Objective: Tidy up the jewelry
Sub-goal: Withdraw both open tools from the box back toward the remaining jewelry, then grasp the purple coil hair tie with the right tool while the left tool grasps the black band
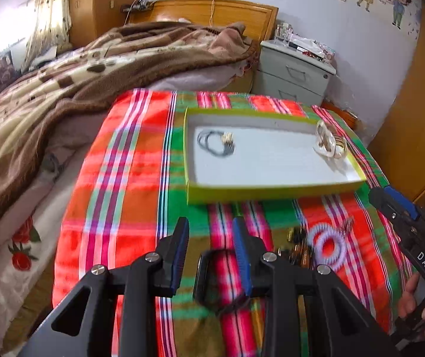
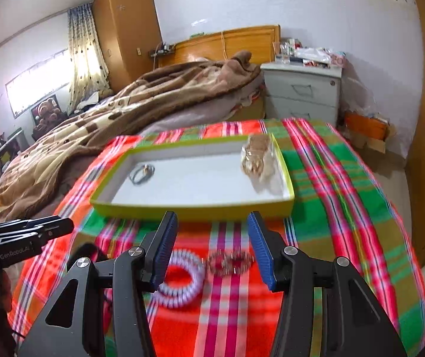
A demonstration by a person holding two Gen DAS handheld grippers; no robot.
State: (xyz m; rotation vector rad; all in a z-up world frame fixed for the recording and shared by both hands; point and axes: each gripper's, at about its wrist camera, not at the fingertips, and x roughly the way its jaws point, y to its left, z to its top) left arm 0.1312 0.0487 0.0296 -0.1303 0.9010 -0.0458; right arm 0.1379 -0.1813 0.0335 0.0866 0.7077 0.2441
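Note:
A shallow yellow-green tray [image 1: 275, 191] [image 2: 194, 208] with a white floor lies on a plaid cloth. In it are a dark cord bracelet [image 1: 216, 142] [image 2: 142, 173] at the left and gold bangles [image 1: 331, 143] [image 2: 257, 157] at the right. My left gripper [image 1: 211, 229] is open above a black band [image 1: 209, 279] on the cloth. My right gripper [image 2: 212, 223] is open above a white coiled bracelet [image 2: 181, 279] [image 1: 327, 245] and a sparkly red bracelet [image 2: 230, 263]. Small dark pieces [image 1: 297, 245] lie beside the coil.
The plaid cloth [image 1: 117, 208] [image 2: 346, 208] covers a low table. A bed with a brown blanket [image 1: 64, 89] is at the left and behind. A white nightstand [image 1: 295, 74] [image 2: 301, 95] stands behind the table. The right gripper's body [image 1: 414, 238] is at the right edge.

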